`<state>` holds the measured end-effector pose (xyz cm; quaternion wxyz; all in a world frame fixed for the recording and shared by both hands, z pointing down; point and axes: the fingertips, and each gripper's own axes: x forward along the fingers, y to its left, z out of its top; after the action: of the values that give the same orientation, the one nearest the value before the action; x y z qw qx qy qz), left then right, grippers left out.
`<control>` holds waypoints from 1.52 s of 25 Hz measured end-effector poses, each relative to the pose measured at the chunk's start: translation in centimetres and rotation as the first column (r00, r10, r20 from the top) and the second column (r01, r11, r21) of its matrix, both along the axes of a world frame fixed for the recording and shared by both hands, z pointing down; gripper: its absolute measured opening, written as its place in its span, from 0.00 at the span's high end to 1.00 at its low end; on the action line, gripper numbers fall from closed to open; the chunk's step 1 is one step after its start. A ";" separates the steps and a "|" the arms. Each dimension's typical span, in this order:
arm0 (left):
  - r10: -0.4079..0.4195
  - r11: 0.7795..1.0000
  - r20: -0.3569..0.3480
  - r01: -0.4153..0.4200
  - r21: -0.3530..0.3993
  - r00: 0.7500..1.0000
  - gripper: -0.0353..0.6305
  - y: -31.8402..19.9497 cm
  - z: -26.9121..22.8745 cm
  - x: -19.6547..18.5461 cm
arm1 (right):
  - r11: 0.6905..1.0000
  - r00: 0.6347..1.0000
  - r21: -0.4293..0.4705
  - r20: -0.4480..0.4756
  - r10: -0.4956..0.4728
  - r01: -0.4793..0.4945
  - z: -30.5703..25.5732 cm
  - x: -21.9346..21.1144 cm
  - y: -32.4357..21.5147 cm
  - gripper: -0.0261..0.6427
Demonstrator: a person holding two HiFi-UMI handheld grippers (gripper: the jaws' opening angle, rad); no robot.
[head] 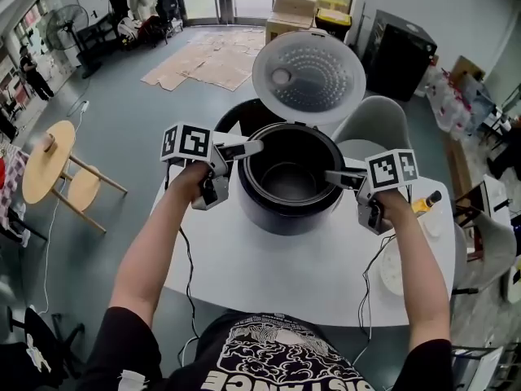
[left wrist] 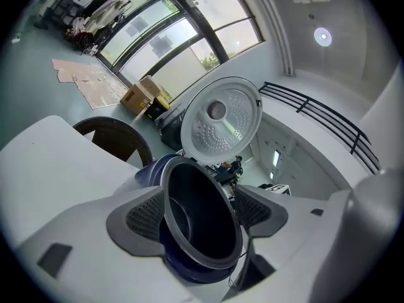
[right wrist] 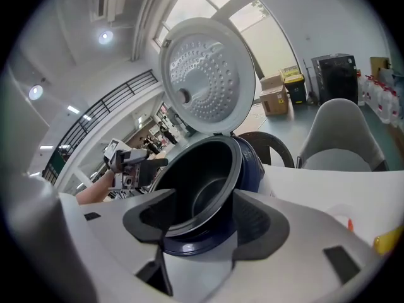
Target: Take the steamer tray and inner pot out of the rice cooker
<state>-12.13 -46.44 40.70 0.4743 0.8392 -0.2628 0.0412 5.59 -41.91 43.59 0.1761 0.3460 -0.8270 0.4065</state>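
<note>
Clock refs per head view, 12 = away from the person. Containers: 1 rice cooker (head: 286, 217), dark body, on the white table (head: 277, 287) approx. centre, slightly toward 12; 1 inner pot (head: 290, 182) seated inside it, rim level w/ the cooker's top, interior dark and bare as far as visible, nothing seen in it. Lid (head: 309, 76) hinged at the cooker's 12, standing open, dimpled inner face toward the person. Orientation: pot upright, mouth up, long axis vertical; no tilt noted. Count: 1 cooker, 1 pot, 1 lid, 2 grippers, 2 chairs beyond the table, i.e. dark chair (head: 242, 117) at 11 and white chair (head: 379, 125) at 1; 1 bottle (head: 424, 204) w/ yellow body at the table's 3; 1 pale round item (head: 396, 269) at 4, too blurred to identify. Left gripper (head: 254, 147) at the pot's 10, tips at the rim; jaws wide apart, pot rim framed between the pads (left wrist: 146, 218), no pad seen pressing, nothing gripped. Right gripper (head: 332, 177) at the pot's 3, tips at the rim; jaws likewise apart, rim between them in its own view, no grip.
</note>
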 end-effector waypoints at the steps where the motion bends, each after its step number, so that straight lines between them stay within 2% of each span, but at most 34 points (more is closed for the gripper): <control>1: 0.001 1.000 0.010 -0.001 0.002 1.000 0.43 0.0 0.1 0.0 | 1.000 1.000 -0.002 -0.003 -0.001 0.001 0.1 0.0 0.0 0.53; 4: -0.003 1.000 0.033 0.003 0.003 0.999 0.43 -0.2 0.6 -0.3 | 1.000 1.000 -0.006 -0.012 -0.002 0.002 0.2 0.2 -0.2 0.56; 7: -0.001 1.000 0.020 0.001 -0.005 1.000 0.43 -0.3 0.6 -0.1 | 1.000 1.000 -0.001 -0.028 0.001 -0.001 0.4 0.4 -0.3 0.62; 10: 0.010 1.000 0.056 -0.011 0.007 0.998 0.44 -0.3 0.6 0.0 | 1.000 1.000 -0.001 -0.028 0.003 -0.003 0.5 0.5 -0.4 0.66; 13: 0.020 1.000 0.080 -0.020 0.003 0.997 0.44 -0.1 0.7 0.0 | 1.000 1.000 -0.023 0.024 0.019 -0.018 0.3 0.5 -0.4 0.69; 16: 0.029 0.999 0.076 -0.027 -0.024 0.997 0.45 0.0 0.8 0.0 | 0.996 0.991 -0.062 0.121 0.064 -0.057 0.1 0.8 -0.7 0.70; 19: 0.056 0.997 0.047 -0.053 -0.064 0.997 0.52 0.4 0.9 -0.2 | 0.991 0.977 -0.100 0.186 0.105 -0.088 0.1 1.2 -1.2 0.75; 22: 0.071 0.991 -0.004 -0.071 -0.114 0.998 0.56 0.6 1.1 -0.6 | 0.991 0.977 -0.106 0.185 0.107 -0.088 0.4 1.6 -1.4 0.82; 25: 0.060 0.988 -0.033 -0.064 -0.143 0.998 0.62 0.5 1.3 -1.0 | 0.990 0.976 -0.104 0.188 0.113 -0.094 0.5 1.6 -1.7 0.84; 33: 0.051 0.988 -0.001 -0.050 -0.148 0.999 0.69 1.1 1.9 -1.3 | 0.986 0.967 -0.107 0.208 0.148 -0.128 0.4 1.9 -1.7 0.86; 38: 0.004 0.994 0.071 0.004 -0.105 0.997 0.85 0.8 2.8 -1.7 | 0.986 0.964 -0.096 0.218 0.153 -0.134 0.5 2.1 -1.9 0.86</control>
<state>-13.88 -45.67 43.45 0.5081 0.8111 -0.2770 0.0849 7.72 -43.77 44.06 0.0656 0.3496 -0.7972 0.4878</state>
